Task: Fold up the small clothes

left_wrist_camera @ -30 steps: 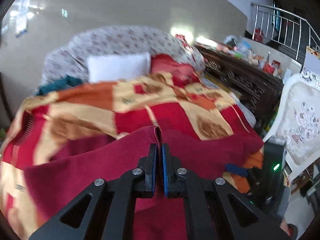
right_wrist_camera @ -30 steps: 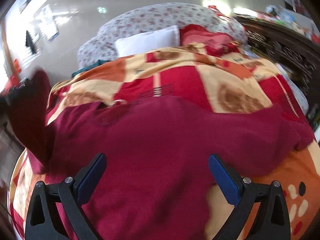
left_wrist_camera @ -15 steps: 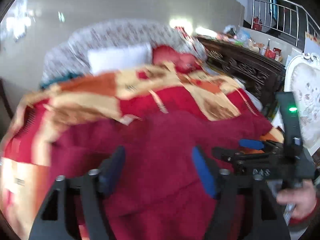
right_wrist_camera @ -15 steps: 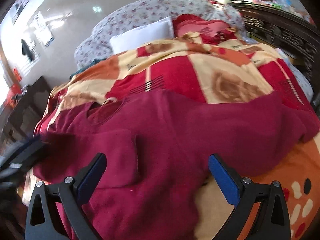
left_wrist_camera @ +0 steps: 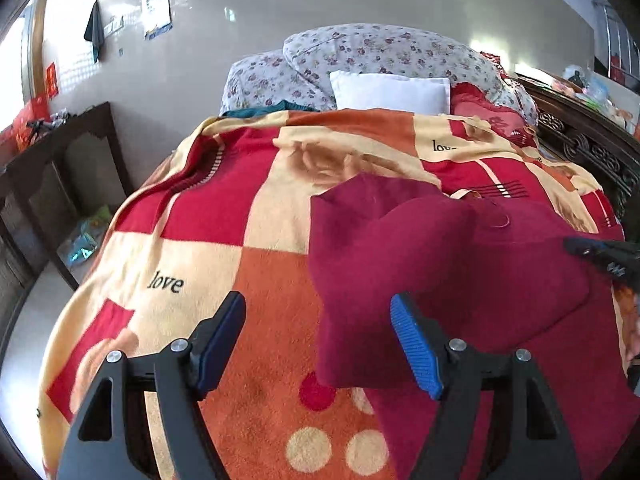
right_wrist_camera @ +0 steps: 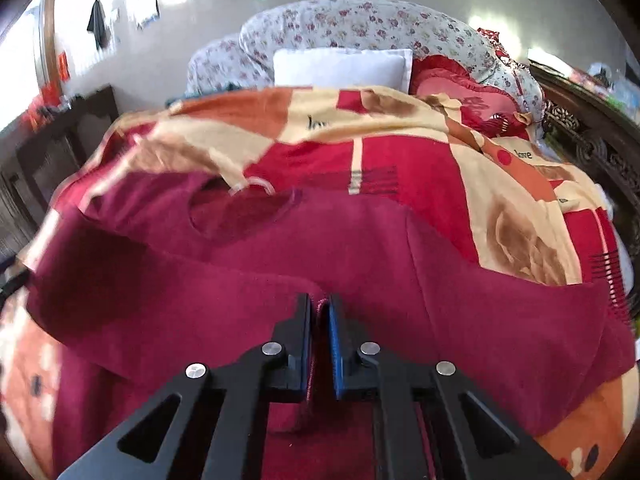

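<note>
A maroon garment (left_wrist_camera: 460,264) lies spread on a bed's red, orange and cream checked blanket (left_wrist_camera: 200,240), its left part folded over onto the body. My left gripper (left_wrist_camera: 318,302) hangs open just above the garment's left edge; that edge sits between the fingers, with no pad touching it. In the right wrist view the garment (right_wrist_camera: 480,312) fills the foreground, neckline toward the far left. My right gripper (right_wrist_camera: 319,304) is closing, and its pads pinch a raised fold of the maroon cloth. The right gripper's tip (left_wrist_camera: 600,252) also shows at the right edge of the left wrist view.
A white pillow (left_wrist_camera: 390,90), a floral bolster (left_wrist_camera: 360,48) and a red cushion (left_wrist_camera: 488,112) lie at the head of the bed. A dark wooden table (left_wrist_camera: 60,160) stands left of the bed, with carved dark furniture (left_wrist_camera: 592,152) on the right.
My left gripper let go of the maroon cloth, opened, and swung left and down to the garment's left edge. My right gripper went from wide open to shut on a fold.
</note>
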The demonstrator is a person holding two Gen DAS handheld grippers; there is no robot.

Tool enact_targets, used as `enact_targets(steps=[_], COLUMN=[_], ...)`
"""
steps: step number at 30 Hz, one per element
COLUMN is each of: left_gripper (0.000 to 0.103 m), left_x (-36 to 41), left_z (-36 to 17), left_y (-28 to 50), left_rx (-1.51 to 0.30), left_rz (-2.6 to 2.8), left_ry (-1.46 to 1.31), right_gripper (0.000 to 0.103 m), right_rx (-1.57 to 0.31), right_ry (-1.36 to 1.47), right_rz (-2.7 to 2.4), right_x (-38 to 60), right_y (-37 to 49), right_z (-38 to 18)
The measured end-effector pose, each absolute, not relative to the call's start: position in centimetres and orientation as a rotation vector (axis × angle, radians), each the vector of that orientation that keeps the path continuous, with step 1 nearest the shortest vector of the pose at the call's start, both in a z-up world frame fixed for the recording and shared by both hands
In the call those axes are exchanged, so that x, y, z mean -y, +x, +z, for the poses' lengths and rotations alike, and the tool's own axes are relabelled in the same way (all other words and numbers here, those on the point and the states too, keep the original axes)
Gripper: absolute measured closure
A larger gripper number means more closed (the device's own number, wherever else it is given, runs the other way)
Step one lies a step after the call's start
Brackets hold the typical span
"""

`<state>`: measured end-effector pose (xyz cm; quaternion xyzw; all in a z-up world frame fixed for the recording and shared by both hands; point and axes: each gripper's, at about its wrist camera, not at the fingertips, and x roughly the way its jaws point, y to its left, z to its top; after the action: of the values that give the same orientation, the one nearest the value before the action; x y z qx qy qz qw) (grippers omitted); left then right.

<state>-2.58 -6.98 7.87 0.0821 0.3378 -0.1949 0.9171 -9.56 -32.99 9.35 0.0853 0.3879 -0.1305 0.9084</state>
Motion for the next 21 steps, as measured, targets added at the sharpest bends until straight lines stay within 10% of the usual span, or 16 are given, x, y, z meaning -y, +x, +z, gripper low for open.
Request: enact_targets(steps=[16,21], left_gripper=[0.029,0.013], left_x=[9.1,9.9], left_z=[8.2,9.0], left_y=[-0.3,2.1], left_rx=[-0.639,-0.651], left_rz=[-0.4,-0.504], left_ry=[0.164,0.177], right_gripper=[0.094,0.094], right_rx=[-0.7,-0.712], right_ry=[0.175,0.187], right_rz=[-0.325,-0.31], right_x=[36.2,36.2], right_y=[-10.0,-10.0], right_z=[13.8,12.6])
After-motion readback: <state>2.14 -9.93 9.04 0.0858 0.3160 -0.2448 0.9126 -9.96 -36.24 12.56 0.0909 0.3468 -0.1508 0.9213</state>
